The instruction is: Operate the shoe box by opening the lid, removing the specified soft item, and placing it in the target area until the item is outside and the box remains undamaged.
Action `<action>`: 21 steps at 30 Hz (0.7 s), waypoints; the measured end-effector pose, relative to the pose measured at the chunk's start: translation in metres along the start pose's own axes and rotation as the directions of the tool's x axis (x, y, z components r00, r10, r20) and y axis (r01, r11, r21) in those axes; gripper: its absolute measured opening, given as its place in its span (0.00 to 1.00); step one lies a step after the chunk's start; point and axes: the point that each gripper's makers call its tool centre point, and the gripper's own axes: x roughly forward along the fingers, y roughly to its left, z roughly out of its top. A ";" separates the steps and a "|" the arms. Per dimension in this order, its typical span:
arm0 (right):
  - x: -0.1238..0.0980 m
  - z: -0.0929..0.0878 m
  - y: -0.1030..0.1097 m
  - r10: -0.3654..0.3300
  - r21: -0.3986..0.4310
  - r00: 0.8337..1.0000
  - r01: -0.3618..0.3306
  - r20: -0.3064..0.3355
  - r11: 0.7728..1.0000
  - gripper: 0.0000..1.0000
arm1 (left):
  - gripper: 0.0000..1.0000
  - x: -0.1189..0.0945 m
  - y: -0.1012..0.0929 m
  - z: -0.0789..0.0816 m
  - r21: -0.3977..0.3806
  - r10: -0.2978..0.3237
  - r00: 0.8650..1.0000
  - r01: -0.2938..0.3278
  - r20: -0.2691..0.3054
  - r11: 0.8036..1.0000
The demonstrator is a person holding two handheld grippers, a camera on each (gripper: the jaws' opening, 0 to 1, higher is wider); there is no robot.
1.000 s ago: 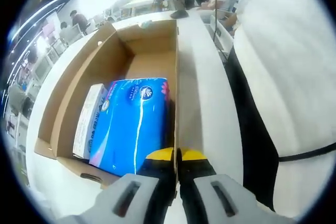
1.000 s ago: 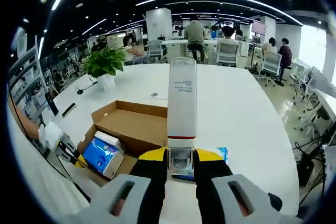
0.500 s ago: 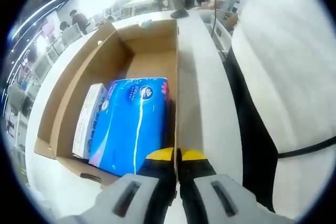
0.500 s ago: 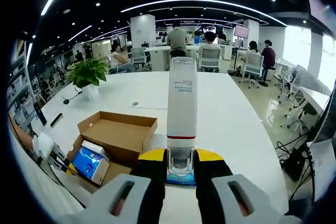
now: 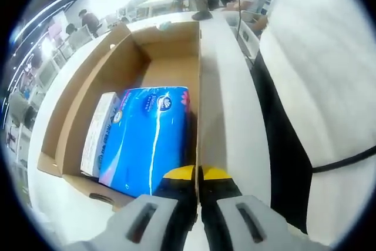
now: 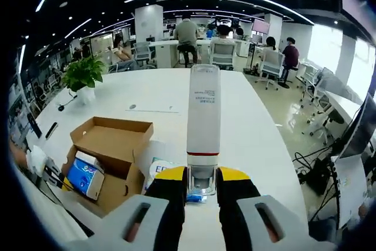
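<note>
The open cardboard shoe box point(image 5: 197, 86) lies on the white table. A blue soft tissue pack point(image 5: 150, 139) lies inside it, with a slim white carton point(image 5: 100, 133) along its left side. My left gripper point(image 5: 198, 173) is shut on the top edge of the box's right wall. My right gripper point(image 6: 203, 183) is shut on the base of a tall white bottle point(image 6: 203, 116) with a red band, held upright above the table. From there the box point(image 6: 111, 139) sits lower left, with the blue pack point(image 6: 82, 177) in its near end.
A person in white clothing point(image 5: 317, 74) stands close along the right of the box. A flat printed packet point(image 6: 158, 167) lies on the table point(image 6: 252, 133) just right of the box. A potted plant point(image 6: 82, 74) stands far left. People sit at desks behind.
The right gripper view has risen and pulled back with the bottle still gripped, so the box looks smaller and lower left. The left gripper has stayed on the box wall.
</note>
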 end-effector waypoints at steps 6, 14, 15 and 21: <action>0.010 0.005 -0.012 -0.003 0.010 1.000 0.004 -0.030 1.000 0.17 | 0.01 0.000 0.000 0.000 0.005 0.006 1.000 -0.006 0.002 1.000; 0.037 -0.019 -0.029 0.011 -0.030 0.981 -0.017 -0.195 0.999 0.17 | 0.01 0.001 0.000 -0.001 -0.003 0.006 1.000 -0.006 -0.001 1.000; 0.042 -0.018 -0.031 0.013 -0.034 0.981 -0.020 -0.192 0.999 0.17 | 0.01 0.001 0.000 -0.001 -0.004 0.006 1.000 -0.006 -0.001 1.000; 0.059 -0.032 -0.032 0.068 0.024 0.957 -0.064 -0.283 0.998 0.17 | 0.01 0.001 0.000 -0.001 -0.006 0.007 1.000 -0.007 -0.002 1.000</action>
